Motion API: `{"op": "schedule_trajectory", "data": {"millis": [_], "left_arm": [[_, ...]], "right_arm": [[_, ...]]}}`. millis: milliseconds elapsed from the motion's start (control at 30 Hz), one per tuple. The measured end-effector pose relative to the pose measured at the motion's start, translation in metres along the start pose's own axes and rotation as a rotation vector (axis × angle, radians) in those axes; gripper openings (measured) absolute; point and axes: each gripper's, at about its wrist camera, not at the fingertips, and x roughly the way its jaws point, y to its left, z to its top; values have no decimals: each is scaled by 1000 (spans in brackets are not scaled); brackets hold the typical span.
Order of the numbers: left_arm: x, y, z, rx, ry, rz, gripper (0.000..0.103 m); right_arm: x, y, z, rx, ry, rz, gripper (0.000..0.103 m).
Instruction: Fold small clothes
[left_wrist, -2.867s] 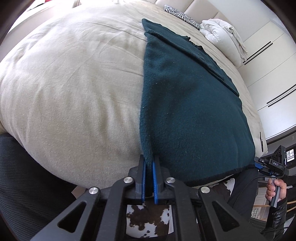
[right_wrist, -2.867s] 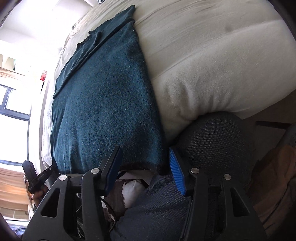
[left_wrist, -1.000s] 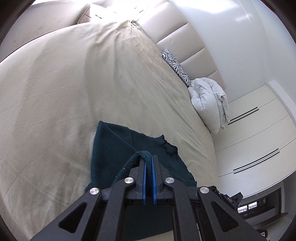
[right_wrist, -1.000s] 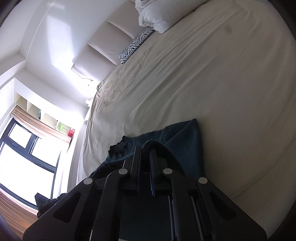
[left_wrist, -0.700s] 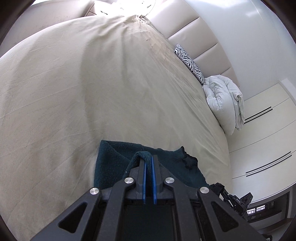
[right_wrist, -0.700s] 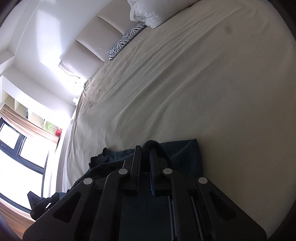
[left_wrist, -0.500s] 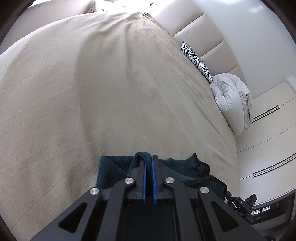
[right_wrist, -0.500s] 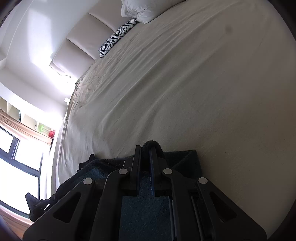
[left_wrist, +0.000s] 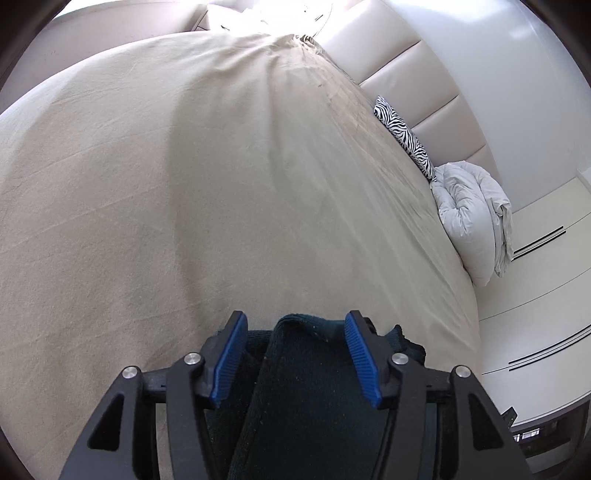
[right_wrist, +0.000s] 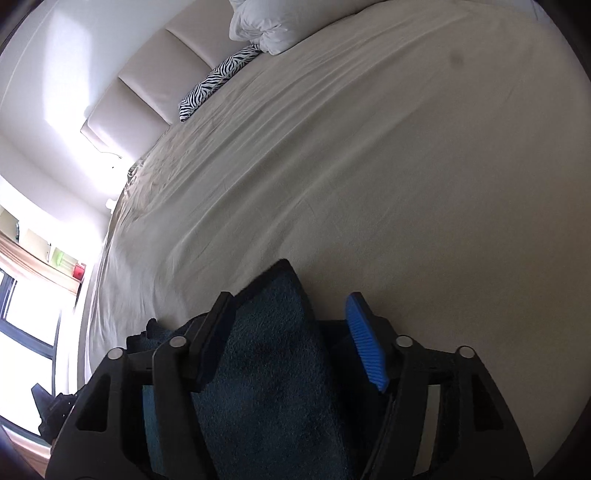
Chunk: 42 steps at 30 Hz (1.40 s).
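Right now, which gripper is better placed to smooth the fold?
Probably the left gripper: its jaws, just opened, stand clear of the cloth on both sides. The right gripper has cloth against one finger.

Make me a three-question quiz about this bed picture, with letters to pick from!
1. Where does the zebra-striped pillow lie?
A. on the floor
B. at the head of the bed, against the padded headboard
C. on the dark teal garment

2. What colour are the pads on the left tool?
A. blue
B. red
C. yellow

3. How do the jaws of the right tool stand?
A. clamped tight on the cloth
B. shut with nothing in them
C. open, just having opened, the dark teal garment loose between them

Answers: 1 B, it lies beside the white duvet bundle by the headboard. 2 A, both ribbed pads show blue. 3 C, a clear gap shows beside the cloth.
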Motion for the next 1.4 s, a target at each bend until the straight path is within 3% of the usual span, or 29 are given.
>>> {"op": "schedule_trajectory", "data": {"millis": [167, 333, 433, 500, 600, 667, 733, 767, 833, 867, 933, 1033, 1100, 1233, 1300, 1400], "left_arm": [[-29, -19, -13, 95, -59, 14, 57], [-19, -52, -61, 242, -24, 38, 57], [-5, -62, -90, 327, -9, 96, 57], [5, -60, -104, 390, -18, 178, 57], [7, -43, -112, 409, -27, 196, 52], [3, -36, -114, 418, -34, 181, 50], [0, -30, -114, 426, -38, 161, 50], [-2, -27, -115, 434, -40, 154, 50], [-6, -22, -119, 445, -42, 153, 50], [-9, -20, -121, 446, -43, 151, 50], [-15, -16, -126, 443, -42, 149, 50], [-28, -17, -134, 438, -48, 156, 50], [-37, -22, -141, 441, -56, 151, 51], [-41, -19, -159, 468, -45, 177, 51], [-43, -9, -165, 449, -37, 166, 49], [-53, -2, -168, 433, -40, 142, 45]], "right_arm": [[-24, 19, -11, -58, -4, -8, 68], [-37, 68, -39, -172, 29, 63, 68], [-33, 97, -72, -257, 96, 109, 68], [-28, 102, -93, -296, 124, 113, 68], [-22, 74, -102, -238, 108, 64, 65], [-25, 38, -95, -147, 72, 120, 47], [-33, 8, -88, -71, 44, 122, 37], [-39, -2, -86, -60, 12, 77, 37], [-51, -26, -81, -16, -18, 94, 35], [-55, -32, -80, 12, -23, 93, 40], [-70, -43, -80, 43, -67, -42, 45], [-96, -57, -87, 147, -60, 64, 45], [-111, -40, -103, 117, -37, 164, 45], [-103, 32, -159, -26, 161, 388, 45], [-86, 57, -190, -94, 260, 406, 45], [-64, 48, -210, -59, 297, 361, 42]]}}
